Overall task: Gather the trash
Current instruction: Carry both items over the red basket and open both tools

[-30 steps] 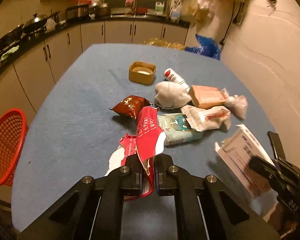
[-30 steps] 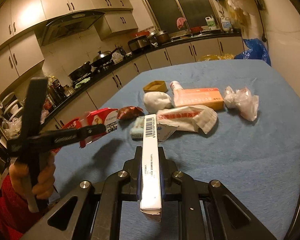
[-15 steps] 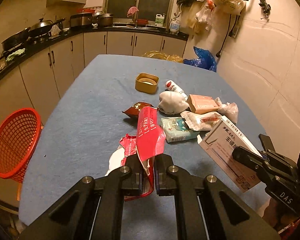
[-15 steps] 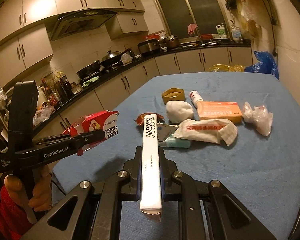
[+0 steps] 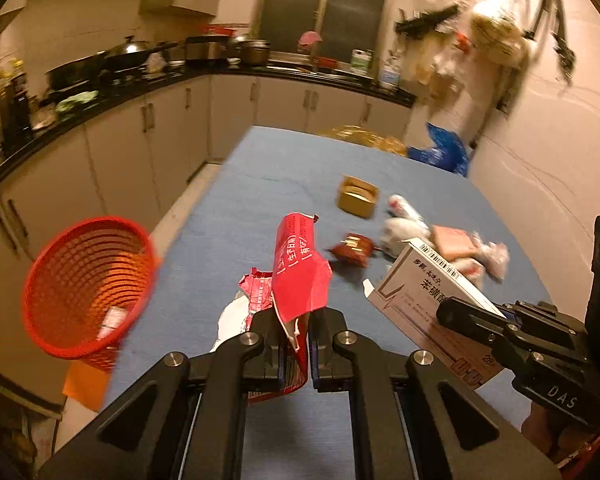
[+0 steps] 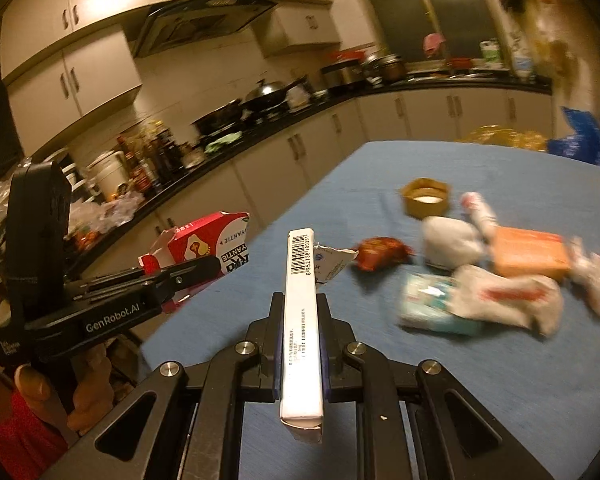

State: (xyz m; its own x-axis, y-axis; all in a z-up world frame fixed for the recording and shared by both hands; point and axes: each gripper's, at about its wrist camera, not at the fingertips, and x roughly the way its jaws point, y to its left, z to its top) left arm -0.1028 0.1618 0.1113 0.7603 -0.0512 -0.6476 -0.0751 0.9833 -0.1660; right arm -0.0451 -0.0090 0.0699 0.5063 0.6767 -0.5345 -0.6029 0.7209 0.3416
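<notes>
Matt blue cloth over the worktop (image 5: 228, 240). Glossy red foil on the wrapper (image 5: 296, 272), smooth white card on the box (image 6: 300, 312). Red plastic mesh for the basket (image 5: 84, 284); matt black plastic on both sets of jaws.

A wok (image 6: 269, 95) and a pot (image 6: 385, 67) sit on the dark kitchen bench (image 6: 440, 82) above pale cabinets (image 5: 236, 104); a blurred, possibly plastic, blue bag (image 5: 440, 152) rests by the wall.
</notes>
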